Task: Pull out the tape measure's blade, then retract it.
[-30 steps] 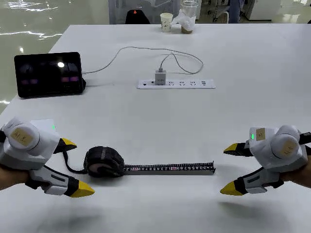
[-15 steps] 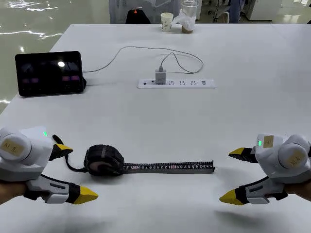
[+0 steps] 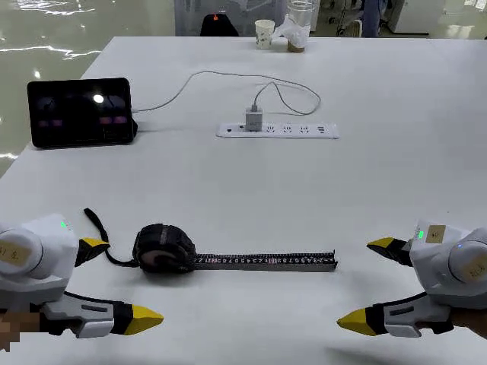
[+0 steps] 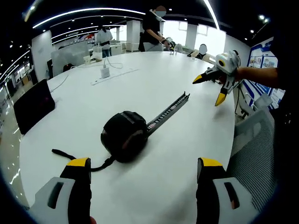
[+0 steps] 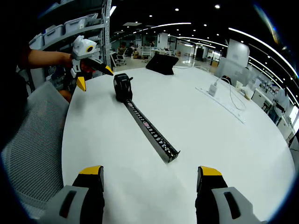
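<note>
Tape: black round tape-measure case (image 3: 163, 249) lay on the white table (image 3: 228, 182), dark numbered blade (image 3: 266, 261) out, long axis 9-to-3 | left tongs (image 3: 125, 280) gaped wide, empty, case near at 2 o'clock | right tongs (image 3: 364, 283) gaped wide, empty, blade tip near at 10 o'clock | white power strip (image 3: 277, 131) sat at 12, well apart, nothing blocked

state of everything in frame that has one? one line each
tape measure: resting on table, ungripped
blade: pulled out, lying flat
left gripper: open, empty
right gripper: open, empty
charger: plugged into power strip
paper cup: upright
</note>
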### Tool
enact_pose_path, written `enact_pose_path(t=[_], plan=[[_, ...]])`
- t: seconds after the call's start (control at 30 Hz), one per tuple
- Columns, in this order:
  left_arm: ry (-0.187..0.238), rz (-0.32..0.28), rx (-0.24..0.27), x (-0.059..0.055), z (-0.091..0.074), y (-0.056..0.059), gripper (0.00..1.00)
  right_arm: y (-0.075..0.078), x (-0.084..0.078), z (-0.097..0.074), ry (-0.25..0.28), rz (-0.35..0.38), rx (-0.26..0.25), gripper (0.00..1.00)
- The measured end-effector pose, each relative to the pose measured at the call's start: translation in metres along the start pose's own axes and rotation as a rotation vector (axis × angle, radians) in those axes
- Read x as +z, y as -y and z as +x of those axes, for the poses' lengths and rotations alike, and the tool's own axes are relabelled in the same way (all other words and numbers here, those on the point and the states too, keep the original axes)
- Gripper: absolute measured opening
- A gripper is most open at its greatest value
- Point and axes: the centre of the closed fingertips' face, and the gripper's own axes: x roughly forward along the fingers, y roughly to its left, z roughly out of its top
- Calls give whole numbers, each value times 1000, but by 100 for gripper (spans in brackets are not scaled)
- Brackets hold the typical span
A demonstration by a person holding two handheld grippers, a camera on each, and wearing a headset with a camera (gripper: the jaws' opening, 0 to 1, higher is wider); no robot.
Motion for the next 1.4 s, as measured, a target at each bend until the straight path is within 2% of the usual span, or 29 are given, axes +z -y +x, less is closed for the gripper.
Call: enact_pose_path(t=[0.27, 0.43, 0.77, 1.07, 1.2, 1.4], plan=[[49, -56, 37, 0, -2, 6, 96, -6, 6, -3, 46, 49, -33, 88], [60, -59, 47, 0, -2, 10, 98, -11, 10, -2, 71, 75, -46, 91], [100, -73, 62, 9, -4, 16, 99, -21, 21, 0, 135, 126, -77, 99], [109, -78, 66, 8, -4, 24, 99, -27, 26, -2, 167, 173, -112, 99], [131, -91, 96, 10, -6, 23, 99, -29, 29, -5, 186, 185, -133, 99], [149, -95, 132, 14, -9, 29, 99, -33, 34, -7, 200, 194, -153, 99]])
